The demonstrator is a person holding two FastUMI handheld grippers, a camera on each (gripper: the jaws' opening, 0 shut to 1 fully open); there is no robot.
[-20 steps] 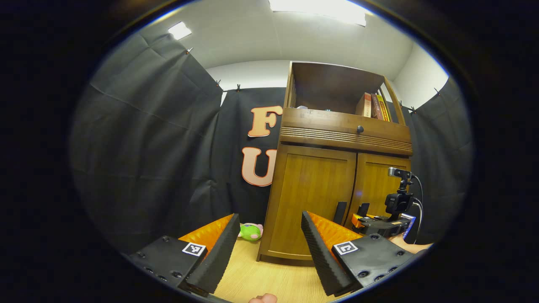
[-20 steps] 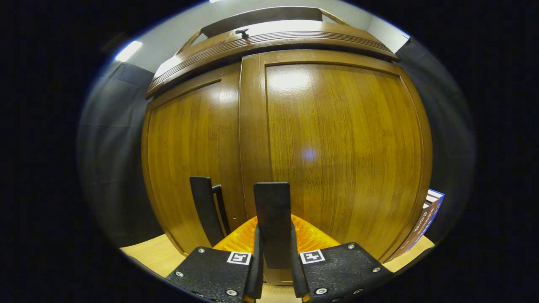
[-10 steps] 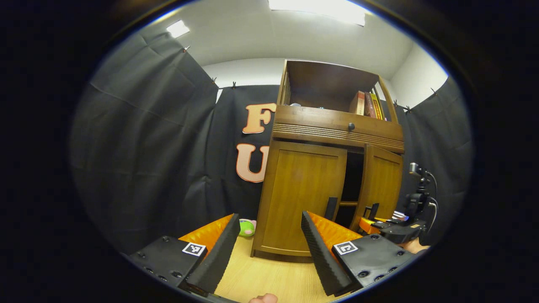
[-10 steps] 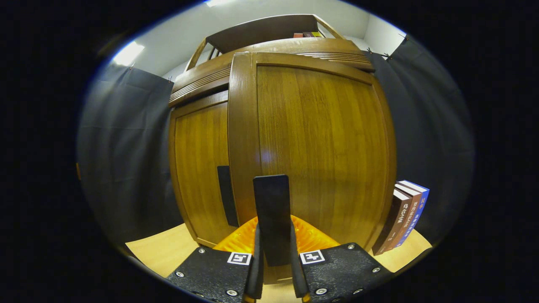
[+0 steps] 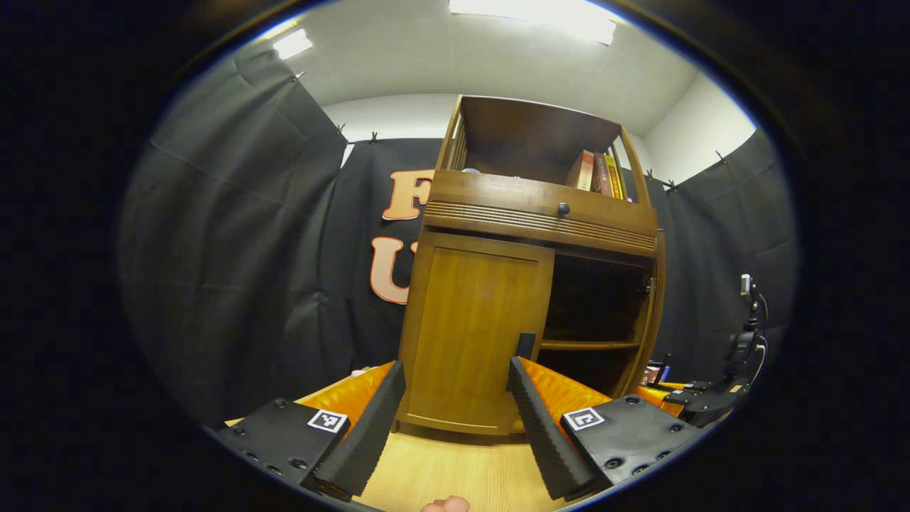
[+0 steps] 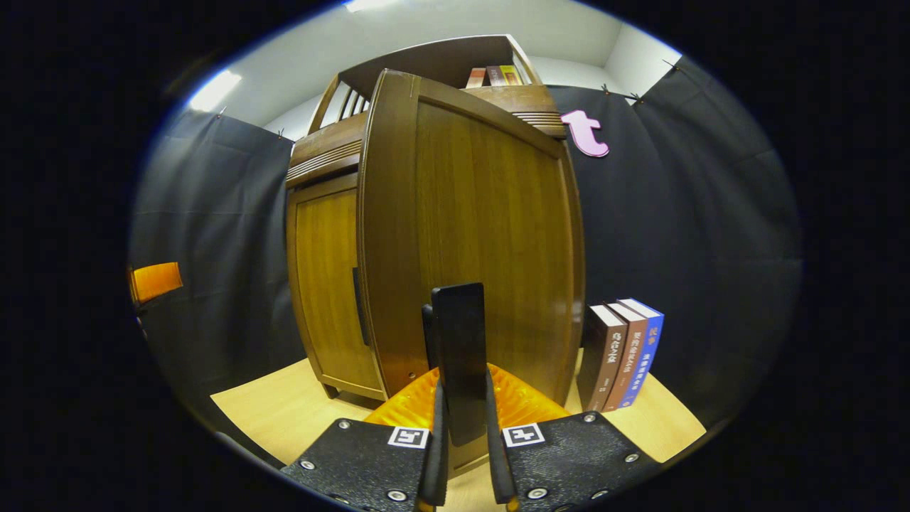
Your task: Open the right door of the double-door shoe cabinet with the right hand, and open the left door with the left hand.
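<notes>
The wooden shoe cabinet (image 5: 540, 213) stands ahead in the left gripper view. Its left door (image 5: 473, 334) is closed, with a dark vertical handle (image 5: 525, 346) at its inner edge. Its right door (image 5: 657, 313) stands swung out, seen edge-on, and the dark inside with a shelf (image 5: 583, 345) shows. My left gripper (image 5: 455, 419) is open, short of the left door and touching nothing. In the right gripper view my right gripper (image 6: 462, 455) is shut on the right door's handle (image 6: 461, 355), with the right door (image 6: 476, 235) wide in front. The left door (image 6: 330, 284) sits behind it.
Three books (image 6: 625, 352) stand on the wooden floor (image 6: 284, 412) just right of the open door. More books (image 5: 596, 171) stand on the cabinet's top shelf, above a drawer knob (image 5: 563, 209). Black cloth walls close in on both sides.
The right door has swung from closed to wide open with my right gripper on its handle. My left gripper's view has shifted so the cabinet sits more central; it has stayed open.
</notes>
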